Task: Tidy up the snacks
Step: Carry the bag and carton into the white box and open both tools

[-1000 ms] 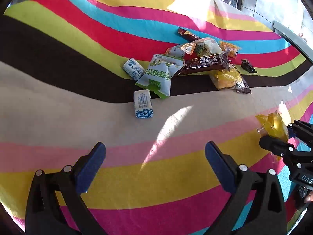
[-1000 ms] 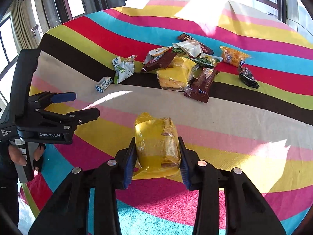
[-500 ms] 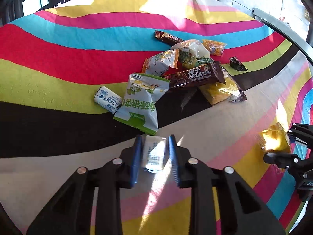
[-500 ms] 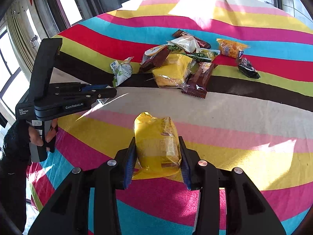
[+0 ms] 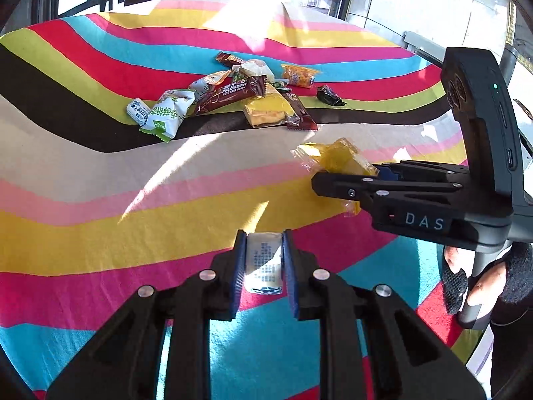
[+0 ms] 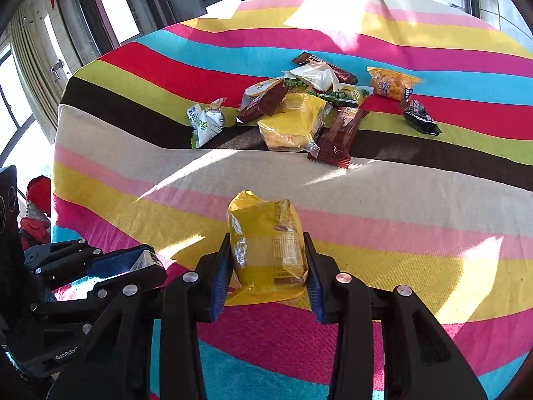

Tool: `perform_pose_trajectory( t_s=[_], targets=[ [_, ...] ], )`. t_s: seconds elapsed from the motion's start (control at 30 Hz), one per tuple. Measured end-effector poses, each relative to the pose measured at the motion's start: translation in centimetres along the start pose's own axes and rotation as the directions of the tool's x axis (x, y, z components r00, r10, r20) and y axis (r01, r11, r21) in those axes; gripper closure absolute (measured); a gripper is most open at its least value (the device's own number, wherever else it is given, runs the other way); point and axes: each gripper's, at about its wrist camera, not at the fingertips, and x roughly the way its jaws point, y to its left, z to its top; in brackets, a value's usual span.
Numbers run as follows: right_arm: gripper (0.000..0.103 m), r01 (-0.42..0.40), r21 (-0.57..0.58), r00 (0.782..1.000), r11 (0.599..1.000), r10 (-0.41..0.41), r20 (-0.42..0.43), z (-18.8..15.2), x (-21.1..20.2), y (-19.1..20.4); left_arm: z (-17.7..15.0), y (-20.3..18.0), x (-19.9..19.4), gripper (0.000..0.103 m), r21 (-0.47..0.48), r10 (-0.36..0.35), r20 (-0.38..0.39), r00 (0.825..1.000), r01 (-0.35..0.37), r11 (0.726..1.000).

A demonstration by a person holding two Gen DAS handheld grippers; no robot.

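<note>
My left gripper (image 5: 263,245) is shut on a small white-and-blue snack packet (image 5: 264,266), held above the near stripes of the cloth. My right gripper (image 6: 266,250) is shut on a yellow cake packet (image 6: 266,243), also lifted over the near side. In the left wrist view the right gripper (image 5: 319,180) reaches in from the right with that yellow packet (image 5: 333,158). The left gripper (image 6: 146,266) shows at the lower left of the right wrist view. A pile of snacks (image 5: 243,96) lies further back on the striped tablecloth (image 5: 100,200).
The pile holds a green-white packet (image 5: 168,113), a brown bar (image 5: 230,95), a yellow cake (image 6: 293,121), an orange packet (image 6: 389,83) and a black packet (image 6: 419,121). The table's left edge (image 6: 60,126) drops off beside windows. A gloved hand (image 5: 479,280) holds the right gripper's handle.
My left gripper went from open to shut around the small white-and-blue packet, then pulled back toward the near side with it. The right gripper kept still with the yellow packet.
</note>
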Motion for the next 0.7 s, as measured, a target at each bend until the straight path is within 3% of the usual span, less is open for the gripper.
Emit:
perform_pose_trajectory(
  t_s=[0.17,0.7],
  targets=[
    [0.065,-0.034,0.041,0.998,0.999,0.032,0.056,-2.9,-4.2,0.4,-1.5,-1.1,-1.6,0.082,0.01,-0.027,0.006,1.0,0.027,1.0],
    [0.064,0.055,0.123,0.991,0.991,-0.07,0.115,-12.6,-13.8,-2.0,-4.0,-10.8,-2.8,0.082,0.169,-0.148,-0.005,0.989,0.146,0.975]
  ],
)
